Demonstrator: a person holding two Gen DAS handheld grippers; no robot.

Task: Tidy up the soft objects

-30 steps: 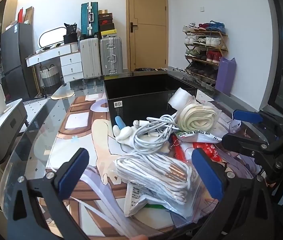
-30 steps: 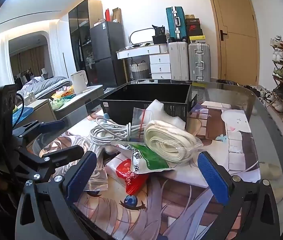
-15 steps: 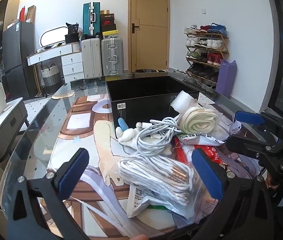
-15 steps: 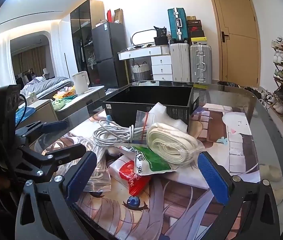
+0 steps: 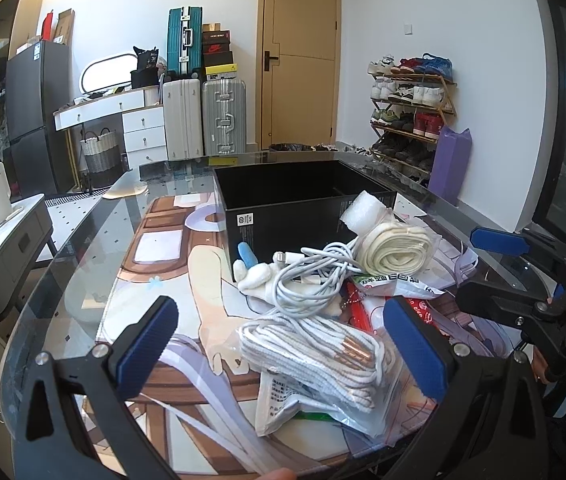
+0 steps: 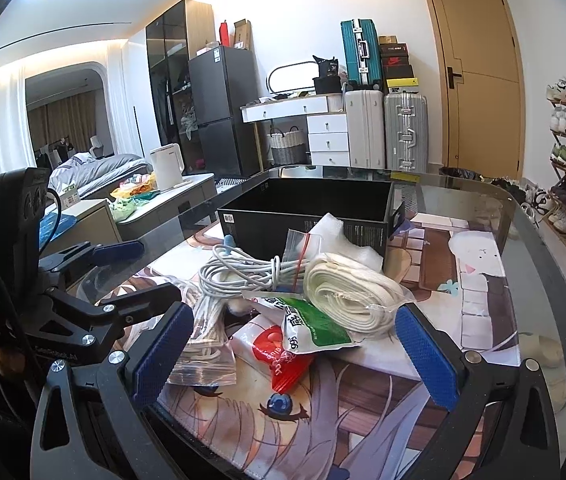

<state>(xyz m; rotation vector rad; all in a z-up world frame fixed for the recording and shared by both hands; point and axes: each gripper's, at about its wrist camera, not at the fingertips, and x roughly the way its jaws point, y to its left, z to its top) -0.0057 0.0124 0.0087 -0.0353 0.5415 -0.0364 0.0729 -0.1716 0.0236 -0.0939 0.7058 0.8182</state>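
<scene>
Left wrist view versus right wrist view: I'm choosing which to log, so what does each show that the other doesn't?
Only the left wrist view shows the purple bag by the shoe rack. Only the right wrist view shows the bed and the blue-eyed print on the mat. Both share the black box, white cable, rolled cream strap and both open claws.

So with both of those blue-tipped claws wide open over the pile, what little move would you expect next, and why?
Probably the left gripper eases down and closes on the clear zip bag of white cords. Its open jaws already frame that bag, which lies nearest and on top of the pile, and the black open-topped box behind stands ready. The right gripper is open too, holding nothing.
</scene>
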